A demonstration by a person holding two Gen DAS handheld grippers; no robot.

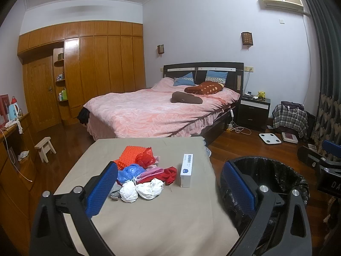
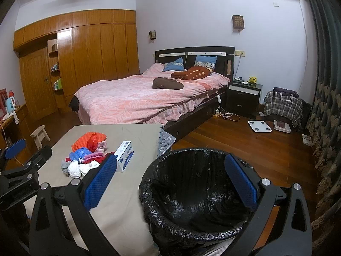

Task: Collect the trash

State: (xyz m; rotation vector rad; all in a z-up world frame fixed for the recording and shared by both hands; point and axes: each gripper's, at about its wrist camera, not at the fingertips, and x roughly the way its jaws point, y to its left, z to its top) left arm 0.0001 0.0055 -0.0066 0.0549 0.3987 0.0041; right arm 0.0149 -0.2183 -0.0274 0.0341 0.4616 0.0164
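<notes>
Two tools in view, each with a pair of blue dimpled pads on black arms. Left tool [image 1: 170,189] spread wide, nothing between the pads, above the table [image 1: 170,217] near the trash pile [image 1: 140,175]. Right tool [image 2: 170,181] likewise spread wide and empty, over the bin [image 2: 191,192]. One table, draped in smooth beige cloth. One heap of trash on it: two crumpled white wads, one blue crinkled plastic bag, one red plastic bag, one orange bumpy foam sheet, some pink and red scraps. One long white carton [image 1: 186,170] just right of the heap, lying flat. One round bin beside the table, lined with glossy wrinkled black plastic.
</notes>
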